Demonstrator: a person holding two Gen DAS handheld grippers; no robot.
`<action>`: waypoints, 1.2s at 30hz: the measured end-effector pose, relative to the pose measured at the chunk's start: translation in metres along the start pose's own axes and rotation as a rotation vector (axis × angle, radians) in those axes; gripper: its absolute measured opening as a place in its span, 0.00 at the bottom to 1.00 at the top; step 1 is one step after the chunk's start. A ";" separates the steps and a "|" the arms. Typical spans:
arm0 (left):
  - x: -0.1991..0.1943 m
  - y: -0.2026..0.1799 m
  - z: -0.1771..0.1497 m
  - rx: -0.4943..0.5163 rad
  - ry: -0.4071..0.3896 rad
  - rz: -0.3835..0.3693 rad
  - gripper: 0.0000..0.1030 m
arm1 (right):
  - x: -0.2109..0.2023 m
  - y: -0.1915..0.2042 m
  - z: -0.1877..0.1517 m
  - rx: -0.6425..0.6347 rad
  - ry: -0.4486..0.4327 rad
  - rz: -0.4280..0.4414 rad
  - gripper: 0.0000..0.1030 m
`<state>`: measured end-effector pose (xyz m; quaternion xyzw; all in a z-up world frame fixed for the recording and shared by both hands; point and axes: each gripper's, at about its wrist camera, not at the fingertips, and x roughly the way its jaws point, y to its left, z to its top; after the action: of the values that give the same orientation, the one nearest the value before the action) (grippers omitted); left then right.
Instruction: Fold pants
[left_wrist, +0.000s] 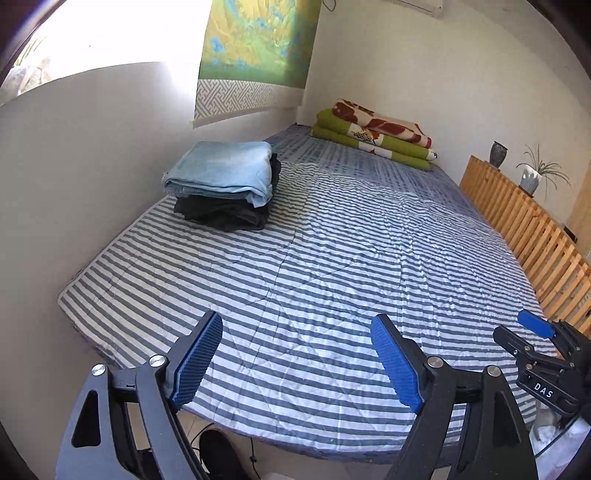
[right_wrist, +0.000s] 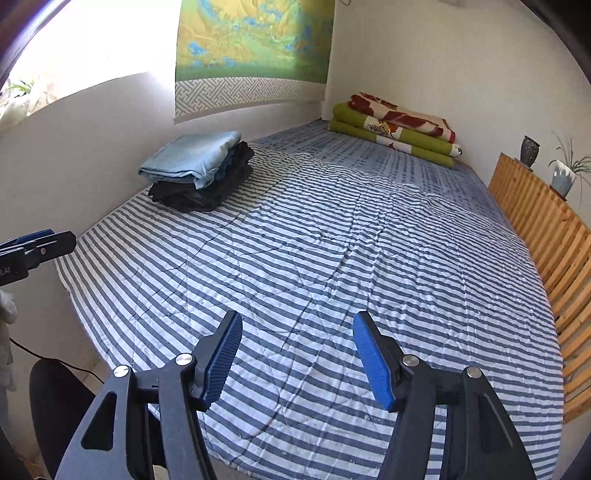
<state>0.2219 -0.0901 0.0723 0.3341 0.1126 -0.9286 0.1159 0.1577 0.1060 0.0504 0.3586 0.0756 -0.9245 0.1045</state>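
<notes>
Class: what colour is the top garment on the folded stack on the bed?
Light blue top garment, above dark ones; clearest in the left wrist view.

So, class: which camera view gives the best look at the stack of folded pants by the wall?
The left wrist view: the stack of folded pants appears larger there, with the light blue pair clearly lying on the dark ones. The right wrist view shows the same stack whole but smaller and more from the side.

White walls (left_wrist: 388, 55), bright window (left_wrist: 110, 33), landscape scroll (right_wrist: 255, 40), striped bed (right_wrist: 332, 258), slatted wooden rail (left_wrist: 524, 229)

Home bedroom, striped bed (left_wrist: 332, 240), folded blankets (left_wrist: 373, 129)
</notes>
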 end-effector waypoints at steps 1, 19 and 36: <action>-0.008 -0.003 -0.005 0.004 -0.006 0.011 0.89 | -0.005 -0.002 -0.005 0.008 -0.007 -0.010 0.57; -0.058 -0.036 -0.033 0.095 -0.028 -0.010 0.95 | -0.057 -0.017 -0.055 0.098 -0.053 -0.085 0.63; -0.030 -0.029 -0.028 0.094 0.014 0.029 0.95 | -0.034 0.011 -0.049 0.028 -0.060 -0.048 0.66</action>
<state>0.2526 -0.0502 0.0743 0.3475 0.0649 -0.9286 0.1130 0.2170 0.1103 0.0368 0.3302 0.0683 -0.9381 0.0794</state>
